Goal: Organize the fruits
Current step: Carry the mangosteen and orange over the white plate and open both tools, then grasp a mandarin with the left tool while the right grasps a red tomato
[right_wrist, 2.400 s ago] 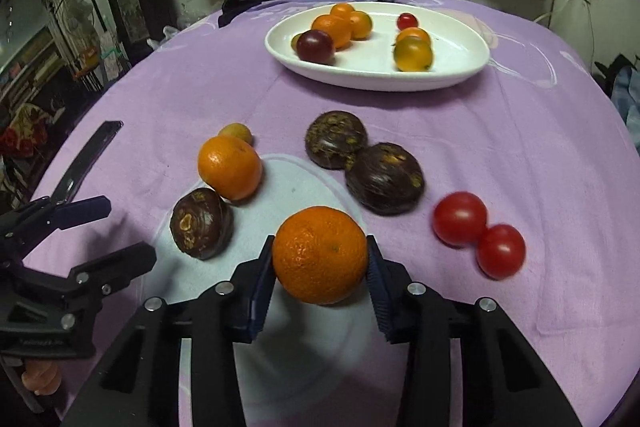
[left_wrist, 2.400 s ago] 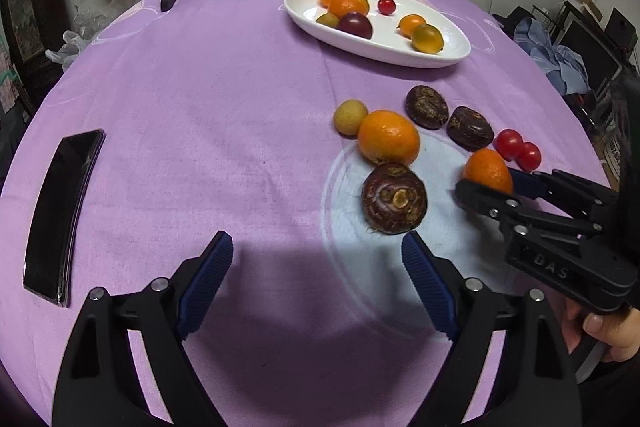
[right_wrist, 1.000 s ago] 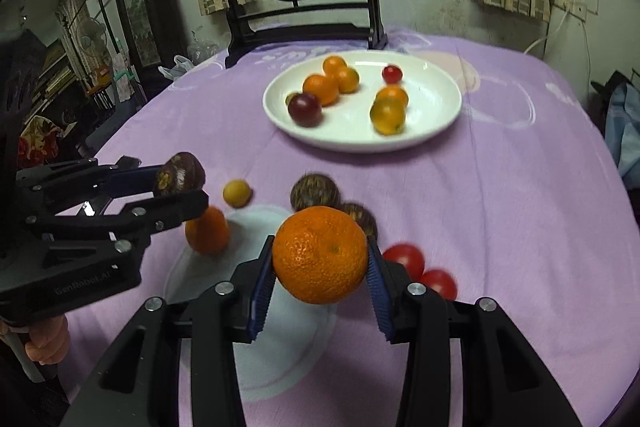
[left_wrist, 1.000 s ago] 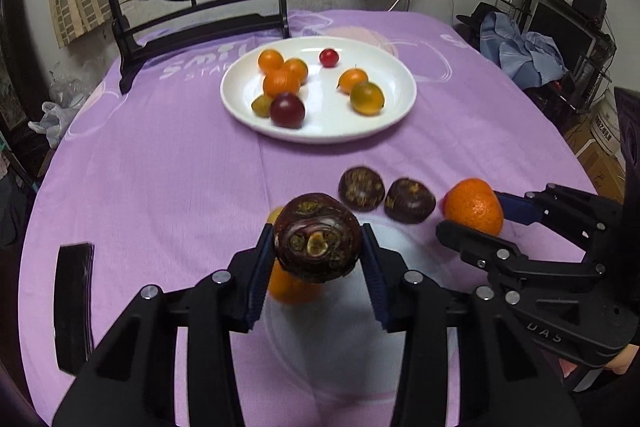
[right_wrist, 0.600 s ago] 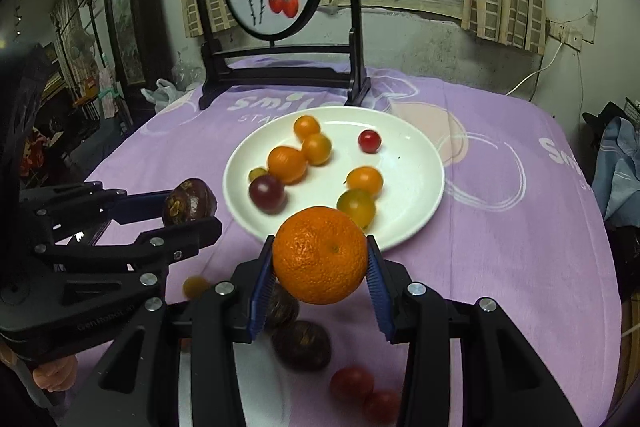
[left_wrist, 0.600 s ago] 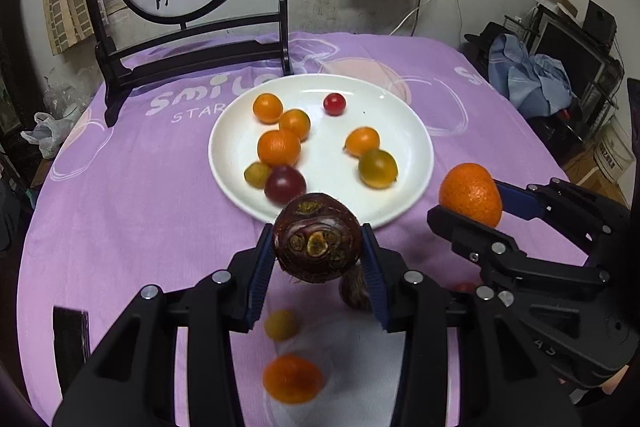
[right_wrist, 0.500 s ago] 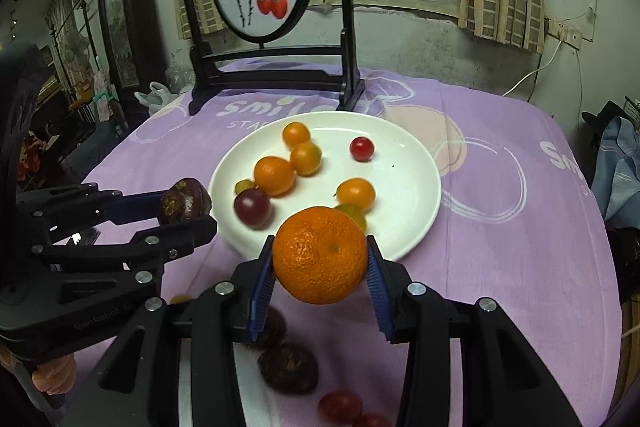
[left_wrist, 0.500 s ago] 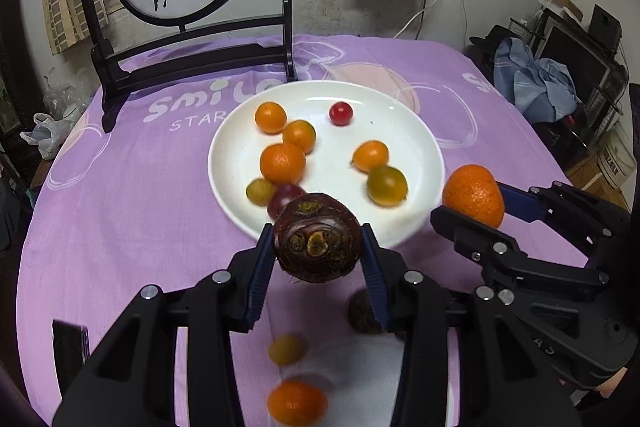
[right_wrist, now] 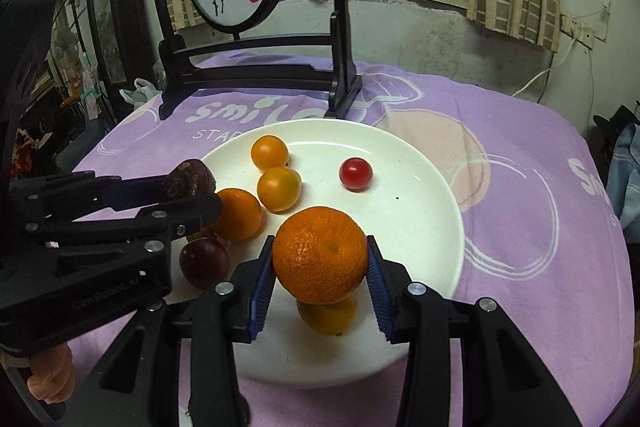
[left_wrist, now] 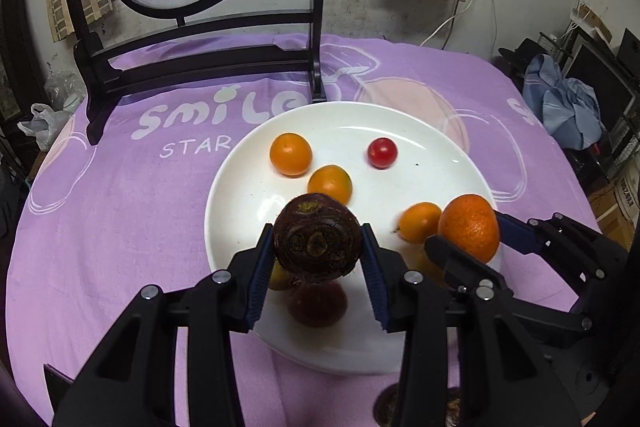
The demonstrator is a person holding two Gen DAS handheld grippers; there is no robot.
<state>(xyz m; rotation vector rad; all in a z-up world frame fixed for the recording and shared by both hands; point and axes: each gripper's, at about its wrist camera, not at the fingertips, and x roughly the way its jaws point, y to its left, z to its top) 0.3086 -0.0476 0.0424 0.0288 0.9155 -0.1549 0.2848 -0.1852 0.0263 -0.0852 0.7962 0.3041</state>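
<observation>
**Two fruits held over the plate**

While the white plate [left_wrist: 460,163] sits on our purple tablecloth [left_wrist: 120,211], our right gripper [right_wrist: 320,267] clenches an orange [right_wrist: 320,255] above its near right; our left gripper [left_wrist: 316,259] grasps a dark brown fruit [left_wrist: 318,239] above its near left; a cherry tomato [right_wrist: 355,174] lies farther in.

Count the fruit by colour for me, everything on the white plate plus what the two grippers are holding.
Orange fruit: 5, four on the plate, one in the right gripper
Yellowish fruit, partly hidden: 2
Red tomato: 1
Dark fruit: 2, one on the plate, one in the left gripper
Total: 10
</observation>
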